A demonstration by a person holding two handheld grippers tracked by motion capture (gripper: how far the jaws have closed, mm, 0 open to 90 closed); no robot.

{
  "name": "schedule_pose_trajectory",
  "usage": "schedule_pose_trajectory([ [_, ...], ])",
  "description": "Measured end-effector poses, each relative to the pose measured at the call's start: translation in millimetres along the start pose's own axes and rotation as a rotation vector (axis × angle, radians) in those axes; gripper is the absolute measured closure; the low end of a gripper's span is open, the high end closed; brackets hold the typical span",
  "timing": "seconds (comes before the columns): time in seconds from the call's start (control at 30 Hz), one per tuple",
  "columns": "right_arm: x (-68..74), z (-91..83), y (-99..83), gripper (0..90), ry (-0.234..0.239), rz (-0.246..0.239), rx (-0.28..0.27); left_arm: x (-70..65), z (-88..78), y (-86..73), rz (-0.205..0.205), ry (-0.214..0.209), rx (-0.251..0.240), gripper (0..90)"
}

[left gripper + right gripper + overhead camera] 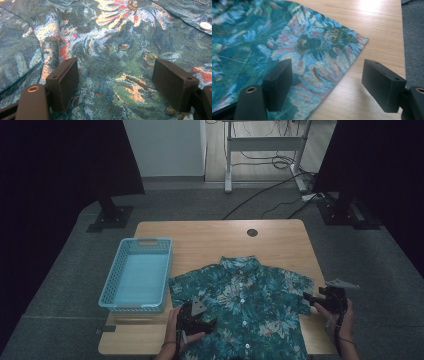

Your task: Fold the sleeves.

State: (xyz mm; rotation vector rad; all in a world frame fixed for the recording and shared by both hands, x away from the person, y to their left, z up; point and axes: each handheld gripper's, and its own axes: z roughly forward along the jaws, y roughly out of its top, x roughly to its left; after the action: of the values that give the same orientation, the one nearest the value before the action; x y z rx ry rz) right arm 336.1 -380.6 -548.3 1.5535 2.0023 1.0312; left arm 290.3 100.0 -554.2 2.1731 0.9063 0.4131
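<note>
A teal floral short-sleeved shirt (pixel 250 305) lies spread flat, buttoned, on the wooden table (pixel 210 240), collar toward the far side. My left gripper (pixel 207 325) rests low on the shirt's left front, jaws wide open over the fabric (pixel 112 62) with nothing pinched. A white button (pixel 205 25) shows at the upper right of the left gripper view. My right gripper (pixel 309 299) hovers at the shirt's right sleeve, open. In the right gripper view its jaws straddle the sleeve's edge (pixel 342 62), one pad over cloth, the other over bare wood.
A light blue plastic basket (pixel 137 272) stands on the table's left side, next to the shirt's left sleeve. A round cable hole (pixel 252 232) sits near the far edge. Grey floor, desk legs and cables lie beyond.
</note>
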Motion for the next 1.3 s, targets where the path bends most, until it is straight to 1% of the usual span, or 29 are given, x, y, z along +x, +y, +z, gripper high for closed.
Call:
schedule_pose_trajectory([
  [0.13, -5.7, 4.6, 1.8, 24.7, 0.002, 0.022, 0.011, 0.2, -0.1, 0.0, -0.002, -0.001, -0.001, 20.8],
  [0.23, -7.8, 9.3, 1.0, 24.7, 0.003, 0.027, 0.026, 0.1, 0.0, 0.0, -0.001, -0.001, -0.001, 20.8],
  [0.47, -3.9, 15.4, 5.7, 24.9, 0.01, 0.011, 0.037, -0.3, 0.1, 0.0, 0.003, 0.002, 0.0, 20.9],
  [0.57, -0.6, 20.3, 8.8, 25.6, -0.014, -0.013, 0.04, -0.3, 0.1, 0.0, 0.003, 0.002, 0.0, 20.9],
  [0.7, 7.1, 23.2, 9.4, 33.5, -0.075, -0.063, 0.043, -0.4, 0.1, 0.0, 0.003, 0.002, 0.0, 20.9],
  [0.8, 10.2, 22.7, 7.9, 39.7, -0.078, -0.065, 0.03, -0.3, 0.1, 0.0, 0.003, 0.001, 0.0, 20.9],
  [0.97, 13.1, 22.7, 8.2, 51.9, -0.069, -0.074, 0.023, -0.3, 0.3, 0.2, 0.005, 0.001, 0.0, 20.9],
  [1.1, 16.7, 22.4, 9.8, 62.0, -0.058, -0.091, 0.035, -0.3, 0.3, 0.2, 0.005, 0.001, 0.0, 20.9],
  [1.2, 18.0, 22.5, 10.5, 67.3, -0.053, -0.09, 0.04, -0.4, 0.3, 0.2, 0.004, 0.001, 0.0, 20.9],
  [1.3, 20.2, 23.0, 12.2, 75.0, -0.055, -0.089, 0.049, -0.4, 0.4, 0.2, 0.005, 0.001, 0.0, 20.9],
])
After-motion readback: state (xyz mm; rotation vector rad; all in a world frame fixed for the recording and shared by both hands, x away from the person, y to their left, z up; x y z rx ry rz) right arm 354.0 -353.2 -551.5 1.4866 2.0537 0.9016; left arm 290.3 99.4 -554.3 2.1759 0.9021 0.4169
